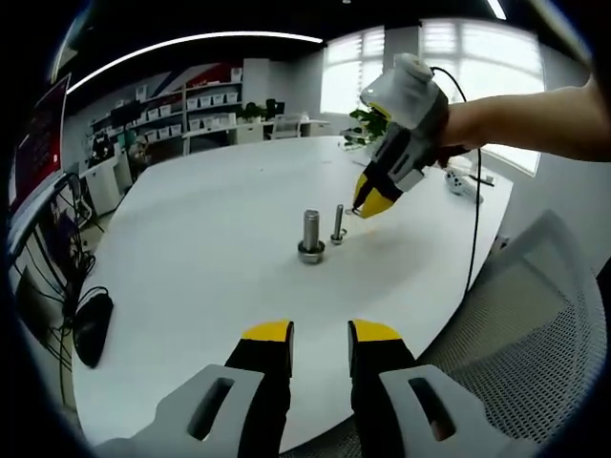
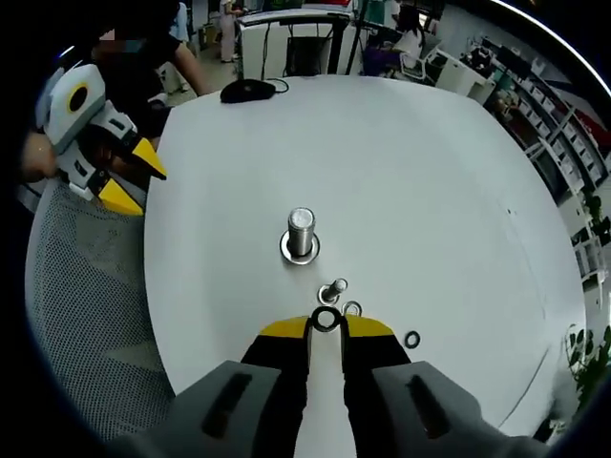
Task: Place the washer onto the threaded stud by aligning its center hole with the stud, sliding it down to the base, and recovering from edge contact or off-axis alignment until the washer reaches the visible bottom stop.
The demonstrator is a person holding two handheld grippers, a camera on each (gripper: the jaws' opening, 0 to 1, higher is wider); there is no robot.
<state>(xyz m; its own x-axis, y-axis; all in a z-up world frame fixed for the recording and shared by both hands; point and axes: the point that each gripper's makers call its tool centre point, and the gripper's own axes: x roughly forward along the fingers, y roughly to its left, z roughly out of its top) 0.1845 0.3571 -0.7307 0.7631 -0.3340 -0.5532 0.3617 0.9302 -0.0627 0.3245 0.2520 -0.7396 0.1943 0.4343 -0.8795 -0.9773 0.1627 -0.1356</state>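
A large threaded stud (image 2: 301, 232) stands upright mid-table with a washer around its base (image 1: 311, 254). A smaller stud (image 2: 334, 289) stands beside it. My right gripper (image 2: 326, 329) is shut on a dark washer (image 2: 326, 321) held at its fingertips, just short of the small stud. In the left gripper view the right gripper (image 1: 368, 202) hangs slightly right of the small stud (image 1: 338, 224) and the large stud (image 1: 311, 232). My left gripper (image 1: 320, 336) is open with nothing between its fingers, held back near the table's edge. It shows at the far left of the right gripper view (image 2: 129, 181).
Two loose washers (image 2: 352, 308) (image 2: 411, 339) lie on the white table (image 2: 430, 172) near the small stud. A black mouse (image 2: 248, 91) rests at the table's far side. A grey mesh chair (image 1: 535, 305) stands by the near edge. A black cable (image 1: 474, 239) trails over the table.
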